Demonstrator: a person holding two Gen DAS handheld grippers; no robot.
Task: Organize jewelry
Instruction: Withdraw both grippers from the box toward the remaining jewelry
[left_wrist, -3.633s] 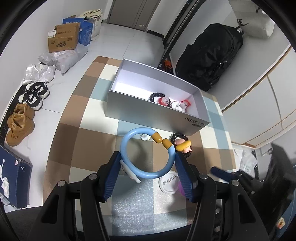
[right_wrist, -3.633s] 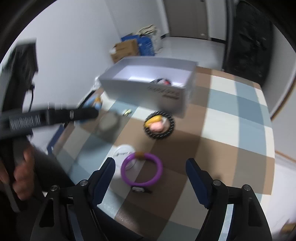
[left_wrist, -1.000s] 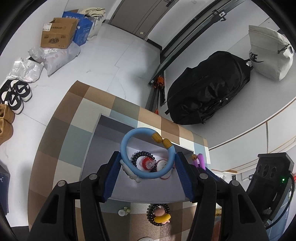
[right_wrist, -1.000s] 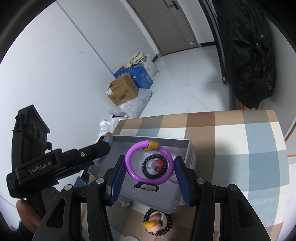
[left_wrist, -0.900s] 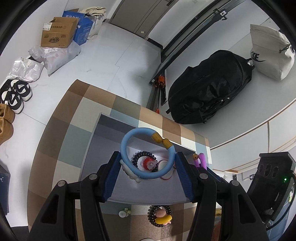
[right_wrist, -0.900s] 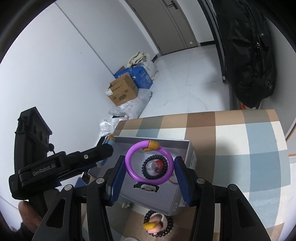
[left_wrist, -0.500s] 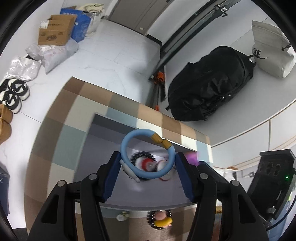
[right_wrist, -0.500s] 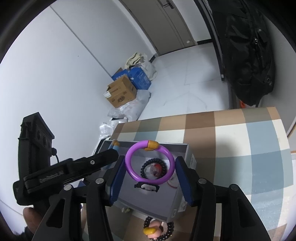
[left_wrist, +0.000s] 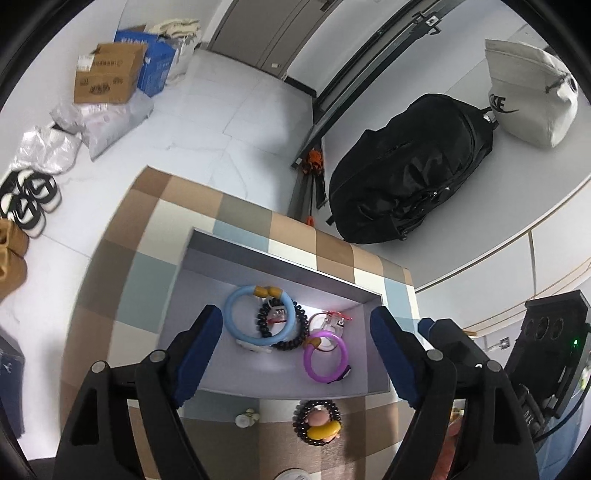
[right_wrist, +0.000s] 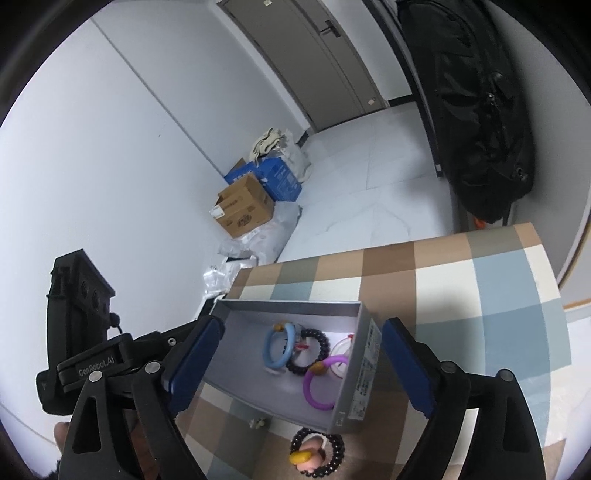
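Both hand-held grippers hover over the grey box (left_wrist: 288, 266) on the checked table. My left gripper (left_wrist: 295, 314) has its jaws opening with nothing between the pads. Below it, inside the box, the blue ring (left_wrist: 228, 314) lies over a black bead bracelet (left_wrist: 301, 332). My right gripper (right_wrist: 303, 326) is also opening and holds nothing. The purple ring (right_wrist: 307, 387) lies in the box (right_wrist: 288, 303) near its right end, beside the blue ring (right_wrist: 266, 350). The purple ring (left_wrist: 307, 360) also shows in the left view.
In front of the box, on the table, lie a dark bead bracelet with a yellow and pink charm (left_wrist: 319, 422) and a small white piece (left_wrist: 245, 419). On the floor beyond are a black backpack (left_wrist: 406, 166), cardboard boxes (left_wrist: 107, 77) and shoes (left_wrist: 29, 199).
Both pairs of jaws have spread wide. The blue ring has left my left gripper and the purple ring my right one; both now lie in the box.
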